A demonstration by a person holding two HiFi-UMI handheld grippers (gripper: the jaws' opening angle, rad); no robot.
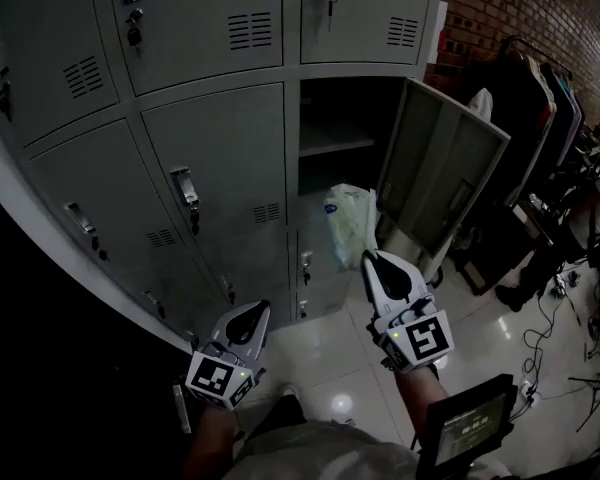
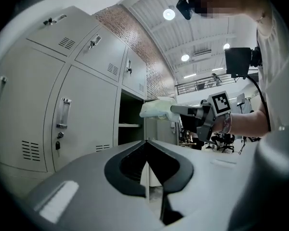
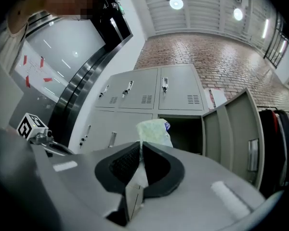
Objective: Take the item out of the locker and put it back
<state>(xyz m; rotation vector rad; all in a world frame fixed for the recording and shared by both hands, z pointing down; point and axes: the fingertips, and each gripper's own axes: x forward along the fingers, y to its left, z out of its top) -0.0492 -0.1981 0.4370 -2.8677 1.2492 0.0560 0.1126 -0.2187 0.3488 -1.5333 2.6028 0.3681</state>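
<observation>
A bank of grey sheet-metal lockers (image 1: 210, 158) is set against a red brick wall, above a glossy pale tile floor. One locker door (image 1: 440, 183) stands swung open to the right, and every other door in view is shut. One shelf (image 1: 335, 146) is seen inside the dark open compartment (image 1: 345, 118).

One pale, crumpled plastic bag (image 1: 352, 223) is pinched at its edge by the right gripper (image 1: 373, 258), whose jaws are clenched on the film. The bag is held in the air just in front of the opening, outside the compartment. The left gripper (image 1: 258, 310) – two grippers are counted in all – is closed on nothing and held low, near the shut doors.

Only a thin fold appears to be gripped, so the bag could slip free. It could also be snagged on the shelf or the door edge if carried in carelessly.
</observation>
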